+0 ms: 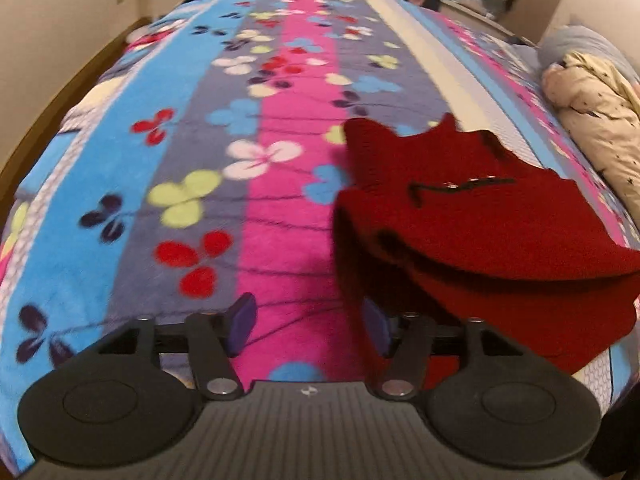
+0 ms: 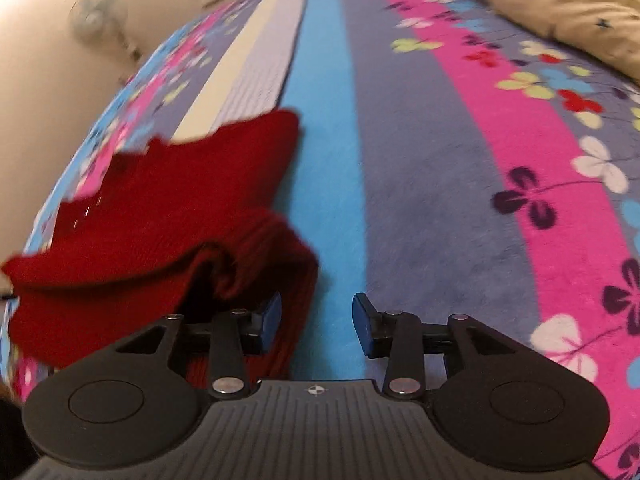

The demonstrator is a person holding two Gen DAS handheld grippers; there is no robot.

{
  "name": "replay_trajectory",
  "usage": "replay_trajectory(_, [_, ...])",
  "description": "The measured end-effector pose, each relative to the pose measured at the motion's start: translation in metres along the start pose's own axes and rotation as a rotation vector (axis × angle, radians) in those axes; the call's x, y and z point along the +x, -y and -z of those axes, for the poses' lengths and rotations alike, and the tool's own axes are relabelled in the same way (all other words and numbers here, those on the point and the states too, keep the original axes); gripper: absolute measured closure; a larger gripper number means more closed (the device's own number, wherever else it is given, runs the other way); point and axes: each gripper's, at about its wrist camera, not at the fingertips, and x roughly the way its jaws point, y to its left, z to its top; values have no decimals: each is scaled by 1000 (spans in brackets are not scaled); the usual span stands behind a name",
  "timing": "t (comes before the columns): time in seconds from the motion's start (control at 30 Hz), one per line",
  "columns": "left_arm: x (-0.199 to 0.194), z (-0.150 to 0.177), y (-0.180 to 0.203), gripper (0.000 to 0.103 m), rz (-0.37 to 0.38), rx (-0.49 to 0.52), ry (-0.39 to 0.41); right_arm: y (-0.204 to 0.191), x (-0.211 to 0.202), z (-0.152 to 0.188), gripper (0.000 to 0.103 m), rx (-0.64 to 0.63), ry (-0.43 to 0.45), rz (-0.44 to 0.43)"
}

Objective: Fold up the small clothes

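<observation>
The left gripper point(image 1: 308, 326) is shown with its jaws parted and nothing between them; only the floral blanket point(image 1: 120, 128) is seen through the gap. The red knitted garment point(image 1: 472, 232) lies just beside its right-hand finger, folded over itself, with the long axis running away from the camera up the bed. The right gripper point(image 2: 316, 322) is likewise parted and empty; in its view the red knitted garment point(image 2: 168, 208) is met at the left-hand finger, a ribbed edge reaching down beside the pad. The garment is thus placed between the two grippers, each about equally near. A cream bundle of cloth point(image 1: 596, 120) is seen well apart, toward the far right edge of the bed.
</observation>
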Motion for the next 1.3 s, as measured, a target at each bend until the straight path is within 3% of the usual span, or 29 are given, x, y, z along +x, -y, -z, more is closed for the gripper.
replay_trajectory(0.13, [17, -8, 17, 33, -4, 54, -13, -21, 6, -5, 62, -67, 17, 27])
replay_trajectory(0.3, [35, -26, 31, 31, 12, 52, 20, -47, 15, -17, 62, -154, 127, 115])
replay_trajectory(0.37, [32, -37, 26, 31, 39, -24, 84, -53, 15, -26, 62, -151, 204, 138])
replay_trajectory(0.43, [26, -44, 12, 32, 105, -168, 154, -49, 13, -36, 62, -86, 262, 124])
replay_trajectory(0.5, [29, -47, 2, 33, 131, -288, 158, -41, 12, -43, 62, 7, 292, 100])
replay_trajectory(0.6, [45, -50, 10, 33, 66, -242, 74, -32, 20, -48, 62, 75, 265, 89])
replay_trajectory(0.77, [60, -50, 25, 33, 71, -144, 26, -35, 41, -48, 61, 42, 168, 105])
replay_trajectory(0.97, [78, -52, 21, 33, 57, -176, -1, -35, 44, -47, 60, 59, 149, 109])
replay_trajectory(1.07, [80, -52, 21, 34, 45, -186, 0, -38, 46, -46, 66, 38, 143, 101])
replay_trajectory(1.17, [79, -53, 23, 41, 53, -174, 3, -40, 47, -46, 74, 29, 139, 95])
replay_trajectory(1.2, [79, -53, 24, 54, 57, -170, 4, -40, 47, -47, 81, 27, 137, 95])
replay_trajectory(1.23, [79, -53, 24, 78, 64, -167, 7, -40, 48, -48, 89, 22, 137, 97])
replay_trajectory(1.27, [77, -54, 23, 91, 73, -165, 15, -40, 48, -49, 91, 17, 139, 97])
replay_trajectory(1.3, [72, -54, 22, 91, 74, -171, 34, -42, 46, -49, 92, 7, 153, 102])
